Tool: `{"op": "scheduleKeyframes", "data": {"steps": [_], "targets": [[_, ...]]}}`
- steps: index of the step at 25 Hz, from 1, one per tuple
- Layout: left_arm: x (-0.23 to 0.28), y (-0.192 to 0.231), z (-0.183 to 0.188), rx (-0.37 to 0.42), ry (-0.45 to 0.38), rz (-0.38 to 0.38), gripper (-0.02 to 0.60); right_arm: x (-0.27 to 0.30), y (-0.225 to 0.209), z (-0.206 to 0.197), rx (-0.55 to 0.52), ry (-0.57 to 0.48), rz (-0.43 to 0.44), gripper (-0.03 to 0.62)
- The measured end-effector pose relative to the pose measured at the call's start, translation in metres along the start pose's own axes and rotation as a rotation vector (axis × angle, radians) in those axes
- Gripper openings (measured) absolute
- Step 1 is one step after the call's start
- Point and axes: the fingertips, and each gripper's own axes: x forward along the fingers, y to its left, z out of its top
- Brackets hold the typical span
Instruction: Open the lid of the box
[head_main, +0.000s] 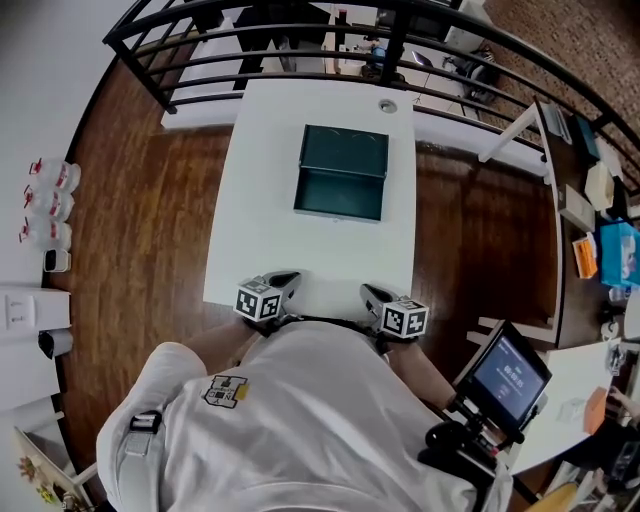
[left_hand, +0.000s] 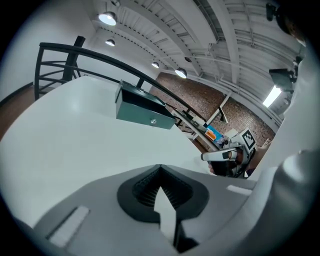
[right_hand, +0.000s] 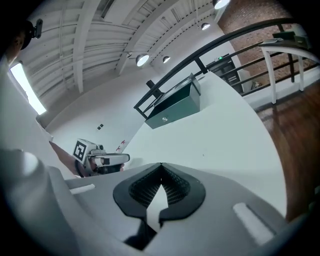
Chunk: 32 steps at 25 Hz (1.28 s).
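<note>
A dark green box stands toward the far end of the white table. Its lid stands swung back, and the inside shows from above. From the left gripper view the box is far ahead, its front carrying a small round latch. It shows far off in the right gripper view too, as the box. My left gripper and right gripper rest at the table's near edge, both shut with nothing between the jaws. The left gripper and the right gripper show tips meeting.
A black railing runs behind the table, with wooden floor on both sides. A small round fitting sits at the table's far end. A screen on a stand is at my right, cluttered shelves beyond it.
</note>
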Motion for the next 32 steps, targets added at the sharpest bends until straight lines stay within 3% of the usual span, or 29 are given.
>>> {"op": "scheduleKeyframes", "data": {"steps": [32], "targets": [[-0.0021, -0.0006, 0.0002, -0.002, -0.020, 0.016, 0.000, -0.0007, -0.0030, 0.0020, -0.080, 0.018, -0.026, -0.002]]}}
